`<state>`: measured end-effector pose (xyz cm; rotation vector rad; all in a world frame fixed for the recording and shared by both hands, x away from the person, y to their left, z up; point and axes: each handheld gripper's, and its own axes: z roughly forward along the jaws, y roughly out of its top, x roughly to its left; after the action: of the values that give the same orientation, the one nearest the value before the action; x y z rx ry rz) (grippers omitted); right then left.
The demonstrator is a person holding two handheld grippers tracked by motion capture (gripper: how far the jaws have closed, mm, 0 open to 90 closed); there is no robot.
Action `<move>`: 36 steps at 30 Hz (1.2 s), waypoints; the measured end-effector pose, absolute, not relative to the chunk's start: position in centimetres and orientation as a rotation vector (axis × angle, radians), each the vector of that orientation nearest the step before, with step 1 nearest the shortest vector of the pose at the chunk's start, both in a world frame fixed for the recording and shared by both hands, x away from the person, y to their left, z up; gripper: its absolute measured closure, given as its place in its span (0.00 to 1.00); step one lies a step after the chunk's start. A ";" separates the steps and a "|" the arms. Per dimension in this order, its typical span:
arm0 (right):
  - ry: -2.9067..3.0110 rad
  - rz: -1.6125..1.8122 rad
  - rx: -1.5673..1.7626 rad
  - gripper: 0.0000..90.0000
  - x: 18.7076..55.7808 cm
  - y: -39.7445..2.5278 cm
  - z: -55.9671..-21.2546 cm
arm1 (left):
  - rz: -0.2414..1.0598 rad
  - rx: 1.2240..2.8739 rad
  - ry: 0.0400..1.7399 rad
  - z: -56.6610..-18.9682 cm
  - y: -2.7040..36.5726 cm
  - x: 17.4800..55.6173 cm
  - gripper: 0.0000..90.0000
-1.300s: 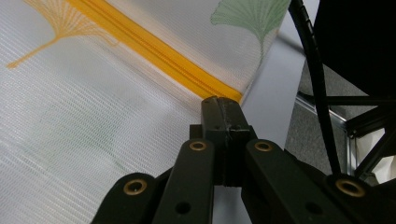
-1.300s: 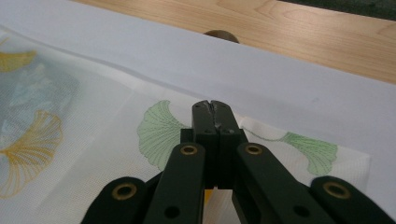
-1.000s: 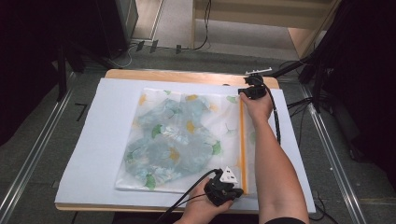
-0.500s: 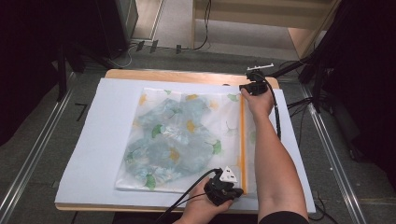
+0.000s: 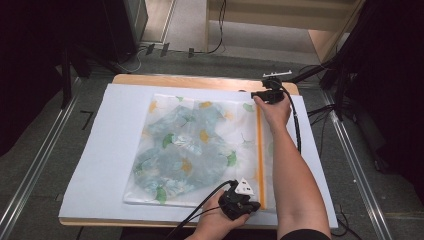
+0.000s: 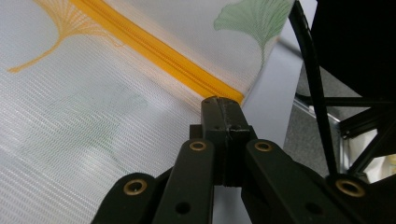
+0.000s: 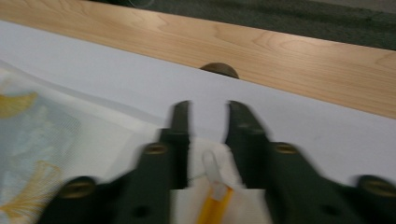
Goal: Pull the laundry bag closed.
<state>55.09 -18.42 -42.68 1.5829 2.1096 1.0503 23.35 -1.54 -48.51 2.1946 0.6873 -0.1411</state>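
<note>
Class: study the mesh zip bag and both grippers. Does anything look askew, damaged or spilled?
Nothing stands out. The mesh bag lies flat on the white sheet, its orange zipper straight. The left gripper pinches the bag's corner; the right gripper stands open around the zip pull.

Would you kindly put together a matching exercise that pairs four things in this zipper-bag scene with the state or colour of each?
Things:
1. left gripper
2. right gripper
3. zipper
4. zipper pull

States or colours:
A. orange, running along one edge of the mesh bag
B. fingers open, apart on either side of the pull
C. fingers shut, pinching the bag's corner at the near end of the zipper
D. pale and translucent, lying between two open fingers

Pairs: 1-C, 2-B, 3-A, 4-D
</note>
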 end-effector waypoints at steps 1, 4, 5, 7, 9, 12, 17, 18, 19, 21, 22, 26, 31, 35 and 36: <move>2.105 1.038 1.580 0.43 54.8 -18.5 -42.8 | -0.134 2.191 0.688 -48.5 -1.6 23.3 1.00; 2.085 1.013 1.612 0.20 54.0 -18.8 -43.2 | -0.137 2.186 0.690 -48.5 -1.6 23.3 1.00; 2.086 1.006 1.631 0.16 53.7 -18.9 -43.3 | -0.132 2.192 0.686 -48.5 -1.6 23.3 1.00; 2.113 1.022 1.604 0.15 53.1 -19.1 -43.4 | -0.124 2.194 0.684 -48.5 -1.6 23.2 1.00; 2.121 1.010 1.586 0.15 52.4 -19.1 -43.4 | -0.127 2.195 0.685 -48.5 -1.6 23.2 1.00; 2.128 1.011 1.568 0.14 51.1 -19.3 -43.4 | -0.154 2.187 0.697 -48.5 -1.6 23.4 1.00; 2.157 1.000 1.540 0.12 49.5 -19.6 -43.7 | -0.151 2.189 0.687 -48.5 -1.5 23.4 1.00; 2.161 1.006 1.541 0.11 49.2 -19.7 -43.8 | -0.150 2.190 0.686 -48.5 -1.5 23.4 1.00; 2.165 1.005 1.537 0.11 48.9 -19.9 -43.9 | -0.148 2.191 0.686 -48.5 -1.5 23.4 1.00; 2.164 1.011 1.532 0.11 48.1 -20.0 -43.9 | -0.149 2.190 0.687 -48.5 -1.5 23.4 1.00; 2.159 1.014 1.529 0.11 47.7 -20.2 -43.8 | -0.149 2.190 0.687 -48.5 -1.5 23.4 1.00; 2.123 1.073 1.524 0.11 46.1 -20.6 -43.6 | -0.138 2.193 0.681 -48.5 -1.5 23.4 1.00; 2.094 1.131 1.497 0.13 43.9 -21.0 -43.5 | -0.142 2.187 0.684 -48.5 -1.5 23.4 1.00; 2.056 1.198 1.492 0.14 42.1 -21.8 -43.6 | -0.175 2.181 0.692 -48.5 -1.3 23.6 1.00; 2.056 1.198 1.492 0.14 42.1 -21.8 -43.6 | -0.185 2.177 0.693 -48.5 -1.2 23.7 1.00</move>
<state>42.06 -21.77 -43.55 1.4917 2.0556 1.1984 23.74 -1.22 -48.50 2.1767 0.6927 -0.1854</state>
